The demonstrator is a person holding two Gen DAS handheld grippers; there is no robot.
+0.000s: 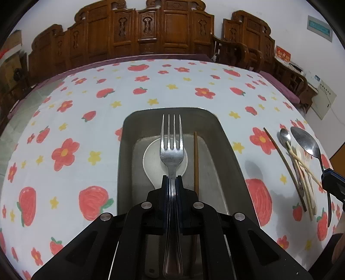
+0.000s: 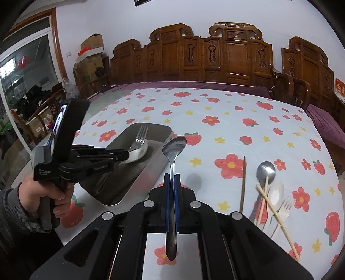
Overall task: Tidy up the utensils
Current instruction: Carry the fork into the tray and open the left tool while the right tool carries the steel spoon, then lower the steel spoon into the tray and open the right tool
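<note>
Steel fork (image 1: 171, 155) above metal tray (image 1: 127, 137), steel spoon (image 2: 173, 150) raised nearby

small white lettering stands on the side of the left gripper's black body (image 2: 44, 173), too small to read; a red sign (image 1: 283, 53) on the wall carries yellow characters, too blurred to read

A white wall (image 2: 129, 19) backs a row of carved wooden chairs (image 2: 235, 53) along the far side of the tabletop (image 2: 226, 103), which wears a white cloth printed with red flowers and strawberries over purple fabric. At left, stacked cardboard boxes (image 2: 91, 53) stand beside a wood-framed window (image 2: 23, 71).
</note>
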